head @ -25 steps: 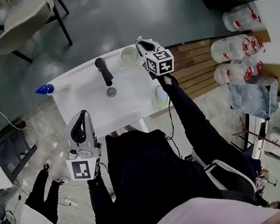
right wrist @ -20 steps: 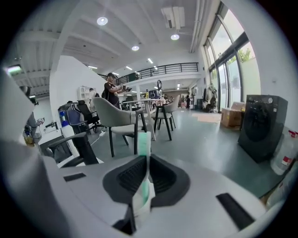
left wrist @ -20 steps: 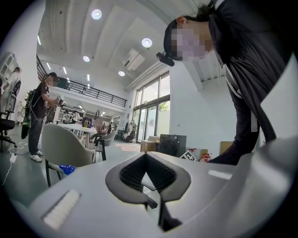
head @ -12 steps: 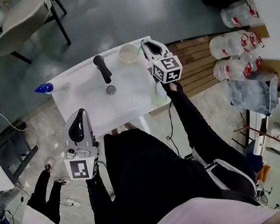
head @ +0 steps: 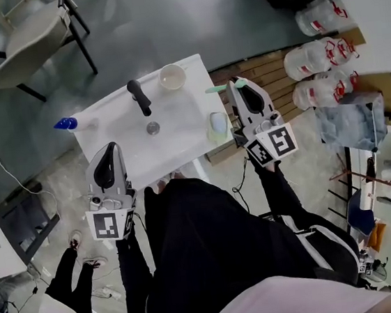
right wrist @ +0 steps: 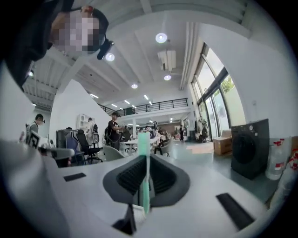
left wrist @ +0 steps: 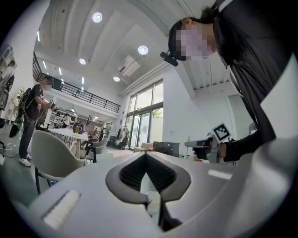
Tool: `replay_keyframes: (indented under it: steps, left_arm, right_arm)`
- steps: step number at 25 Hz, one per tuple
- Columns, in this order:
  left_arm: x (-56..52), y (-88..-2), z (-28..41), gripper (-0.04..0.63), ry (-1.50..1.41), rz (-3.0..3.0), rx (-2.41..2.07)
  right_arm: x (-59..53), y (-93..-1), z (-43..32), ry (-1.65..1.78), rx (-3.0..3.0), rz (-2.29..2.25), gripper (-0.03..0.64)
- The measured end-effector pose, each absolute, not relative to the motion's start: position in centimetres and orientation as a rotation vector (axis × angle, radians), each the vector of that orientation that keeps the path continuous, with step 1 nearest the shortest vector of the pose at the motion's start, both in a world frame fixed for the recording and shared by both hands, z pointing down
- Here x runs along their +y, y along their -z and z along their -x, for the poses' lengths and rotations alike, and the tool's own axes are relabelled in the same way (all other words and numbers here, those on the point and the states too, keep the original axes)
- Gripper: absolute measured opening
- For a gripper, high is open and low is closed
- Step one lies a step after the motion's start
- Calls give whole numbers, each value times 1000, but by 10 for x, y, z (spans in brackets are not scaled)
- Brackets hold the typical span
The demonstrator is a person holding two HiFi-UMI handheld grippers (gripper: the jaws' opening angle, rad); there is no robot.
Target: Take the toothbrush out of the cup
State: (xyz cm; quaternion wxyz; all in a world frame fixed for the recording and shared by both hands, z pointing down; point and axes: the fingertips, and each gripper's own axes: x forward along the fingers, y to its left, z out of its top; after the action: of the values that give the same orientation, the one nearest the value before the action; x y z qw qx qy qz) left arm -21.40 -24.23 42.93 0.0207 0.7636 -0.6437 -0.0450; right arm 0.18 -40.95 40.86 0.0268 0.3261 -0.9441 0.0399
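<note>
**Checker:** Right gripper [right wrist: 145, 160], entry one. What are you holding?

**Recorder:** Your jaws are pinched on the toothbrush [right wrist: 143, 181]. It is pale mint green with a slim, straight handle. It stands upright between the ribbed black pads, and one end rises past the tips.

**Checker:** Location?

**Recorder:** In the head view it juts sideways from your jaw tips at the right edge of the white table [head: 177, 119], apart from the cup [head: 172, 76]. That cup is cream and round, and stands near the far edge.

**Checker:** Left gripper [head: 110, 146]?

**Recorder:** Its jaws are pressed together with nothing between them. You hold it at the table's near left corner.
</note>
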Motion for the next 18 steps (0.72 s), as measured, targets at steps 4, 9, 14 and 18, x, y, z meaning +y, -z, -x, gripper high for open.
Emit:
replay_keyframes:
  steps: [4,9,14,18]
  left_arm:
    - [-240,-416,205,-9,157,-2409,-1961]
    - [-230,-395,196,-9,186,-2455,-1945]
    - [-213,-377,188,-9,205,-2461,-1966]
    - [-202,-367,186,-9,196,-2447,-2005]
  right_arm:
    - [-351,-363,-4,-160,-3009,-955,21]
    - [-311,-344,-7,-32,-3003,-989,21]
    - [-306,-339,-17,-104,-3021,-1072,21]
    - [-303,-333,-19,-91,-3040,-1076,21]
